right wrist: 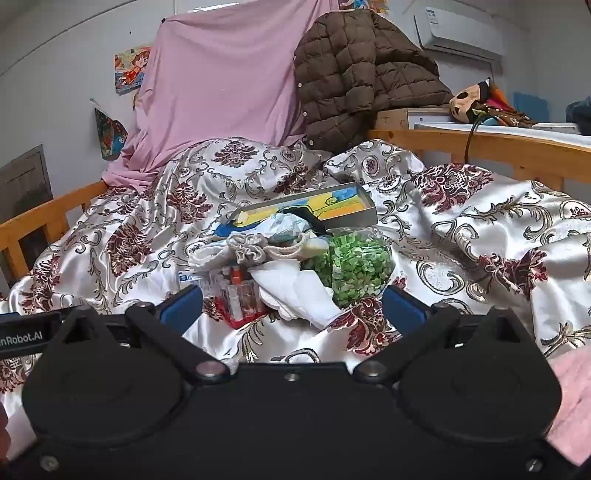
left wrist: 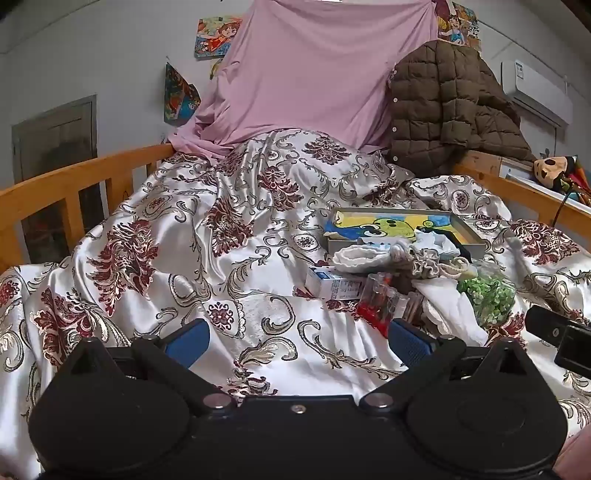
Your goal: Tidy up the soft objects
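- Right wrist view: a black bar at the left edge carries white lettering, cut off by the frame, reading "nRobot.AI" point(right wrist: 20, 338); this bar belongs to the left gripper's body.
- Left wrist view: a white carton point(left wrist: 332, 284) with a blue panel bears small print, too small to read.
- An air-conditioning unit point(right wrist: 458, 33) on the wall carries a label, unreadable.
- Left gripper point(left wrist: 298, 338): jaws spread fully apart, blue pads point(left wrist: 188, 341) clear of everything, nothing between them. It hangs above bare satin bedspread point(left wrist: 177, 236), with the pile of items ahead and to its right.
- Right gripper point(right wrist: 291, 304): jaws likewise spread wide, nothing grasped. Its pads frame the near edge of the pile without touching it.
- Pile location: middle of the bed, on the patterned bedspread. Soft items include a white cloth point(right wrist: 295, 291), a grey drawstring pouch point(right wrist: 247, 251), a knitted white piece point(left wrist: 354, 256) and a bag of green pieces point(right wrist: 354, 269).
- A clear box with red contents point(right wrist: 240, 299) lies at the near edge of the pile, beside the white cloth.
- A shallow tray with a yellow, blue and green picture point(left wrist: 391, 227) lies behind the pile, partly covered by it.
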{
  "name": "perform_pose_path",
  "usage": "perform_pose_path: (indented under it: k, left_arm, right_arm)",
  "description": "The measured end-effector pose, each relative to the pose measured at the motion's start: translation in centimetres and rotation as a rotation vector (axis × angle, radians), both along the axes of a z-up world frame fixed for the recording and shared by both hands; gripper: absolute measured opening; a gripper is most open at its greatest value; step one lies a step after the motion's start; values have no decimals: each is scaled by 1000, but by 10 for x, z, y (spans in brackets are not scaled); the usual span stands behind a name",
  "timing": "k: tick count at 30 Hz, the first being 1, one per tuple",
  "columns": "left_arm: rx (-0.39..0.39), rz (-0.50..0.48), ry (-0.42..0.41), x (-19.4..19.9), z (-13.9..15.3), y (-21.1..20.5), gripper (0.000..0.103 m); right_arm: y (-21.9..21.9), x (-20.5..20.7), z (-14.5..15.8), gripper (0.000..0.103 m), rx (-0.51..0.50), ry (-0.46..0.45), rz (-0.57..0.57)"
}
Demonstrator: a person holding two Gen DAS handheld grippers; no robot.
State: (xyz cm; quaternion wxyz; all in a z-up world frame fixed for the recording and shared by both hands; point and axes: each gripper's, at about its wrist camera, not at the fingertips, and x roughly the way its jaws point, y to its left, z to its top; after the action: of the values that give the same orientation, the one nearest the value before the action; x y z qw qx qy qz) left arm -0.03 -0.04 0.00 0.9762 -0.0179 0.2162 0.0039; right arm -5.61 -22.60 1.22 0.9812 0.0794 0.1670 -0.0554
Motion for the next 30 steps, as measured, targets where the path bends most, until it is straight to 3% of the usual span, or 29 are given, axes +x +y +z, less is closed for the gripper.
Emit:
perform_pose_path:
  k: [30]
  left_arm:
    - [-1,-2,3,1,-2,0,102]
  right_arm:
    - [-2,6,-3,102,14,25,-8]
